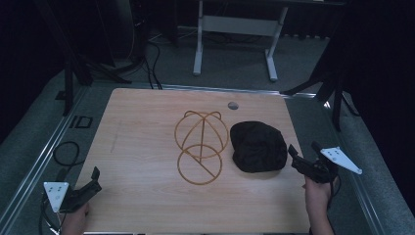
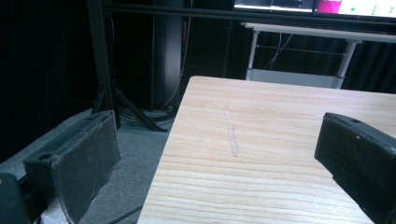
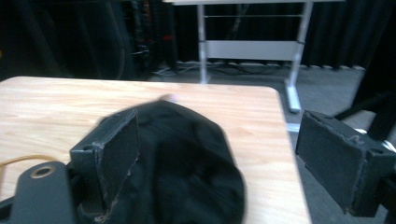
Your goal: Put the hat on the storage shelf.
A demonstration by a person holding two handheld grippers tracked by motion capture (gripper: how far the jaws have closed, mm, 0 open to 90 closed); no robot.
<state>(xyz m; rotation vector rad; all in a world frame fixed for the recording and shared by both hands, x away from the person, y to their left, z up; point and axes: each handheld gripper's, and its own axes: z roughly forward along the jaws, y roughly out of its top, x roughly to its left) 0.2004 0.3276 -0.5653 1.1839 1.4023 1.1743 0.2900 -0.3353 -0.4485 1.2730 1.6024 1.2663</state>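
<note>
A gold wire stand (image 1: 200, 147), made of joined rings, sits at the middle of the wooden table (image 1: 142, 142). Just right of it lies a black cloth cap (image 1: 258, 146), slumped flat. My right gripper (image 1: 304, 149) is at the table's right edge, beside the cap, open and empty. In the right gripper view the cap (image 3: 187, 163) lies between and ahead of the open jaws (image 3: 219, 154), with the left jaw close against it. My left gripper (image 1: 96, 179) rests open at the table's near left corner. Bare wood lies between its jaws (image 2: 215, 154).
A grey round grommet (image 1: 233, 105) is set in the table near its far edge. A white desk frame (image 1: 235, 29) stands on the floor beyond. Cables (image 1: 66, 152) loop on the floor to the left, and black stand legs (image 1: 337, 98) rise at the right.
</note>
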